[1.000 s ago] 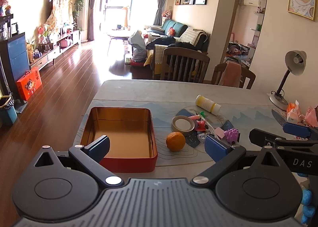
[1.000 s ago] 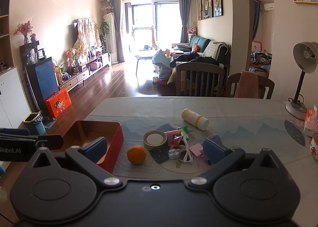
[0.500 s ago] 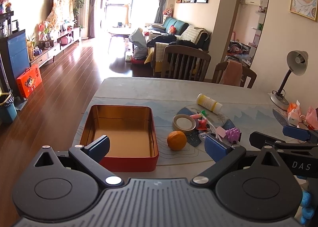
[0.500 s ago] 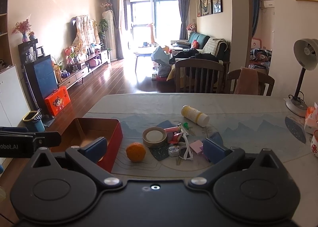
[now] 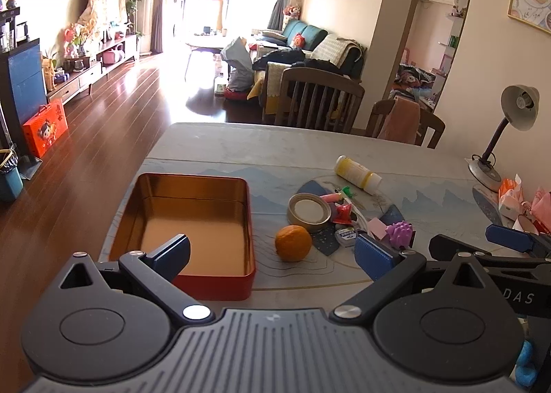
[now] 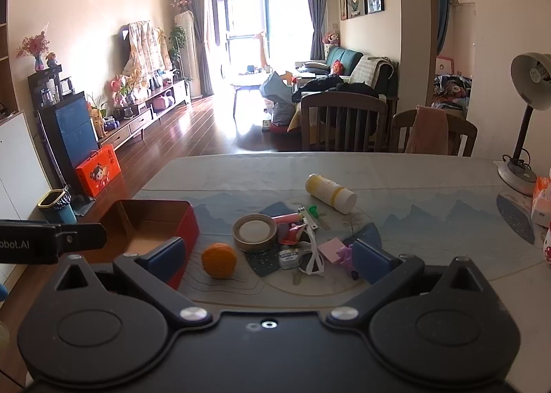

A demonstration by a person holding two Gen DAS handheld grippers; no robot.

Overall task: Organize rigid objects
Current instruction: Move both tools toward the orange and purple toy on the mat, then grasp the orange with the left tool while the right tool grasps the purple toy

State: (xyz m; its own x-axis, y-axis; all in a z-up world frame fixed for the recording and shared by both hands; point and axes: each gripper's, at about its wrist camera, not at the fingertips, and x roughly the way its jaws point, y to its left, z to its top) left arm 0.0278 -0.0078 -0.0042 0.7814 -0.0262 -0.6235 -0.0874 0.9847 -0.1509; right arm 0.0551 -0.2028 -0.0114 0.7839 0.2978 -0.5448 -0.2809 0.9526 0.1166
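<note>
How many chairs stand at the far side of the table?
2. A slatted wooden chair stands at the far edge near the middle; a second chair to its right has a pink cloth draped over its back. Others may be hidden.

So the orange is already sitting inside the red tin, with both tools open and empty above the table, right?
Not quite. The orange lies on the table, just right of the red tin, which holds nothing; the left wrist view shows this plainly. The rest stands: the left tool and the right tool are open and empty.
</note>
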